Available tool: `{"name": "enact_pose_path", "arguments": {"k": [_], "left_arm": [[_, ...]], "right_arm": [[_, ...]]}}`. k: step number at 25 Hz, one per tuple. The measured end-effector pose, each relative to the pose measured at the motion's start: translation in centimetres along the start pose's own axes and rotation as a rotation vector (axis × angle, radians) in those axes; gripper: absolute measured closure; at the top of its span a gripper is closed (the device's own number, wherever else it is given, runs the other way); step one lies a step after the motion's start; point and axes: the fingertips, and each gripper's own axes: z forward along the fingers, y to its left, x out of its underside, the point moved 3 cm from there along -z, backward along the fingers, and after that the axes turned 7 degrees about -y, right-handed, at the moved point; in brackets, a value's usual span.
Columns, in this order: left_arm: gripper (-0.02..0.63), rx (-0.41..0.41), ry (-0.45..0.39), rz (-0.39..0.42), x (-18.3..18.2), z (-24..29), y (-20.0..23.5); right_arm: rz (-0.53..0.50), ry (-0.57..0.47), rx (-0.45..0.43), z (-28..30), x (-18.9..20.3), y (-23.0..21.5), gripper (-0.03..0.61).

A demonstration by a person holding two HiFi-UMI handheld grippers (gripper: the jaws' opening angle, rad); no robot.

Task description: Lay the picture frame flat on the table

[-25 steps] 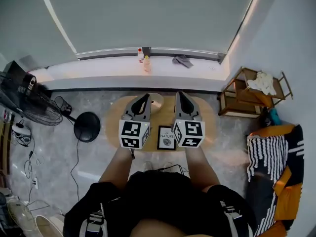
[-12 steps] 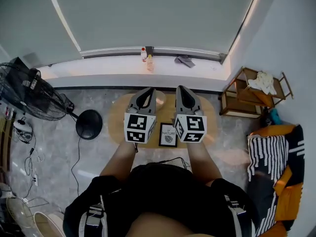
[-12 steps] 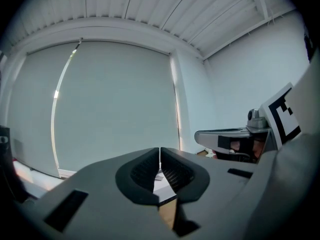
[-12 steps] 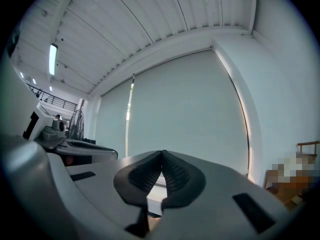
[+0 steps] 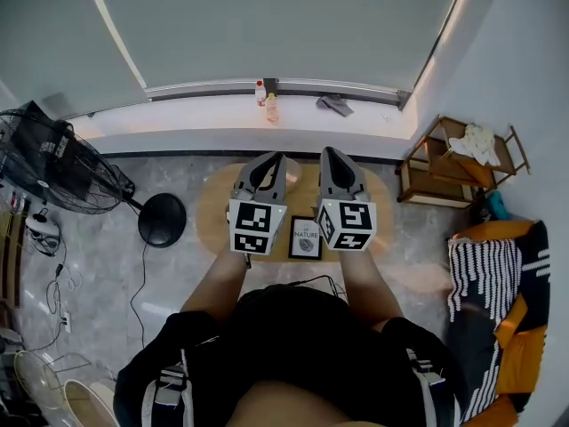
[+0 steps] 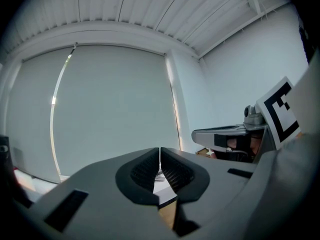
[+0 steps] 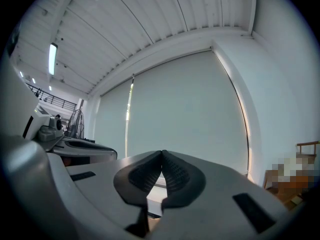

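A small black picture frame [image 5: 305, 237] with a white print sits on the oval wooden table [image 5: 381, 210], its face toward the head camera. I cannot tell whether it lies flat or leans. My left gripper [image 5: 272, 162] is held above the table just left of the frame, and my right gripper [image 5: 330, 154] just right of it. Both point away from me toward the window. In the left gripper view the left gripper [image 6: 160, 152] has its jaws together with nothing between them. The right gripper [image 7: 162, 155] looks the same in its own view. Neither touches the frame.
A floor fan [image 5: 55, 169] and a round black base [image 5: 162, 220] stand left of the table, with cables [image 5: 55, 292] on the floor. Bottles [image 5: 267, 103] and a cloth [image 5: 335, 106] lie on the window ledge. A wooden rack [image 5: 444, 165] and a striped fabric [image 5: 484, 269] are at the right.
The head view has shifted a little, so grippers, table and frame sit slightly lower right in it. Both grippers keep their places beside the frame with jaws shut.
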Motion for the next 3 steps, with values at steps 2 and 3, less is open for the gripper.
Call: {"name": "enact_pose_path", "arguments": {"k": [2,3], "left_arm": [[0.587,0.001,-0.001,-0.003,0.10,0.00,0.06],[0.586,0.001,-0.002,-0.005,0.14,0.00,0.11]], "right_arm": [[-0.001,-0.001,0.000,0.07,0.06,0.06,0.566],[-0.001,-0.001,-0.001,0.12,0.09,0.11,0.565]]}}
